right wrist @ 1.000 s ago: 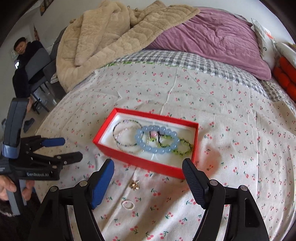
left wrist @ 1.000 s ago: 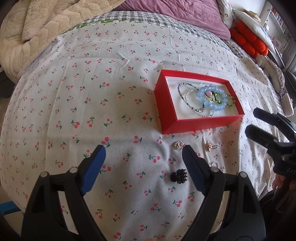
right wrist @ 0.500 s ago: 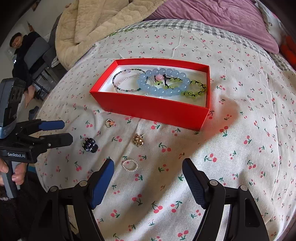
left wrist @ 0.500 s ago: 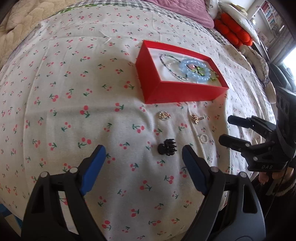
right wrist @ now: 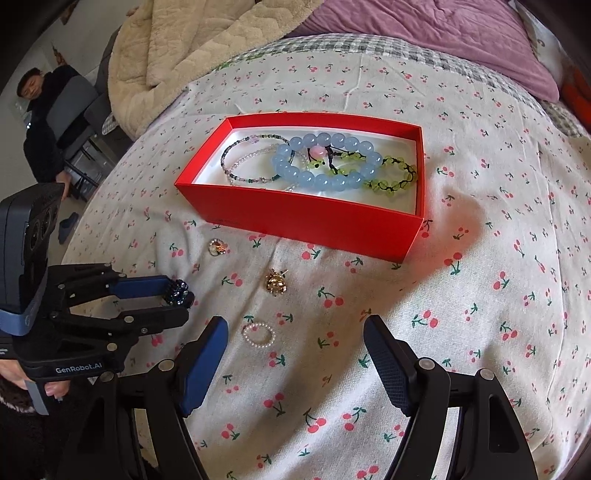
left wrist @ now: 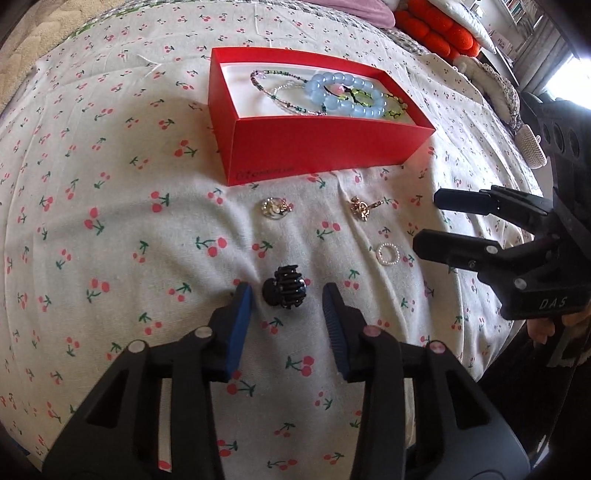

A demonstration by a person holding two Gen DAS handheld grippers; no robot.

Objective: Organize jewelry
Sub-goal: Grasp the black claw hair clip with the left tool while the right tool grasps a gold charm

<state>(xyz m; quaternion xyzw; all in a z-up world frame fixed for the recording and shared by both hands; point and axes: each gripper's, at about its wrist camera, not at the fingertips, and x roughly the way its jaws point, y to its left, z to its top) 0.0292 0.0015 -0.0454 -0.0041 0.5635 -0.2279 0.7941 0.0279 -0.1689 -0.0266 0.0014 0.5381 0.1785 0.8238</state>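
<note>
Jewelry lies on a bed spread with a white cherry-print sheet; a beige blanket and purple pillow sit at its far end. One red box holds four bracelets, the largest of blue beads. Four loose pieces lie before it: one black hair claw, two gold charms and one pearl ring. Left tongs are closing around the claw, not yet pressing it. Right tongs stand apart, empty, just beside the ring.
</note>
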